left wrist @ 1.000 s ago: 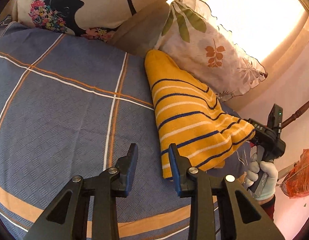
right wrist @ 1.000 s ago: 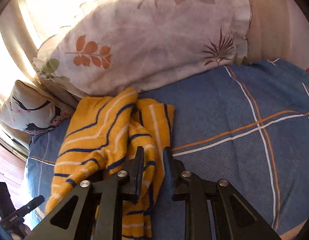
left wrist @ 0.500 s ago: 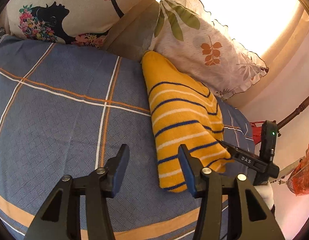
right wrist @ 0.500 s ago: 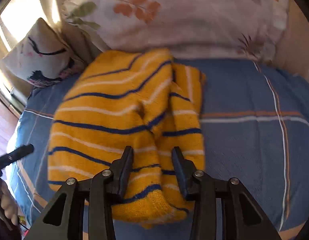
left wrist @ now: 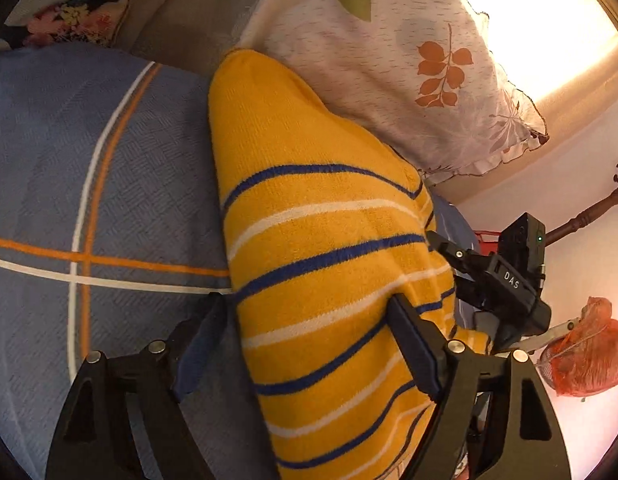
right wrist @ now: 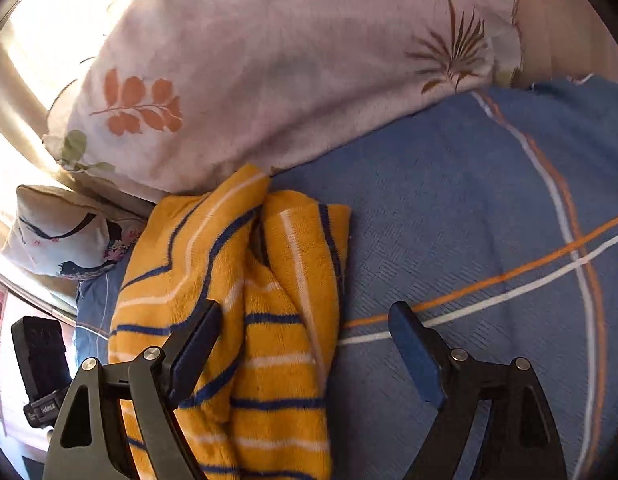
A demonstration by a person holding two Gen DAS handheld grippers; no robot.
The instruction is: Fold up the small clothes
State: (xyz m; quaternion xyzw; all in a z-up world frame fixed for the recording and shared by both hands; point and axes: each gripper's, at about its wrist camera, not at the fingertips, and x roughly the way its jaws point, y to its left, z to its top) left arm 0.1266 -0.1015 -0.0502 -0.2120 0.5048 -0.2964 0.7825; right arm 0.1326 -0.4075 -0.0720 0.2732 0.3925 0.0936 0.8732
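A small yellow knit garment [left wrist: 309,240] with blue and white stripes lies folded lengthwise on the blue bedspread [left wrist: 89,160], its far end against a leaf-print pillow [left wrist: 389,60]. My left gripper [left wrist: 305,340] is wide open and straddles the garment's near end. In the right wrist view the garment [right wrist: 269,300] lies bunched, with a fold ridge down its middle. My right gripper [right wrist: 305,344] is wide open over its right half, the left finger on the cloth. The right gripper also shows in the left wrist view [left wrist: 441,240], at the garment's right edge.
The leaf-print pillow [right wrist: 269,72] and a pillow with a dark figure print [right wrist: 57,240] stand along the back of the bed. An orange mesh bag [left wrist: 585,352] and a wooden stand [left wrist: 581,216] are off the bed's right side.
Both grippers opened wide. The left gripper moved forward until its fingers straddle the garment's near end. The right gripper let go of the cloth, which now lies on the bed.
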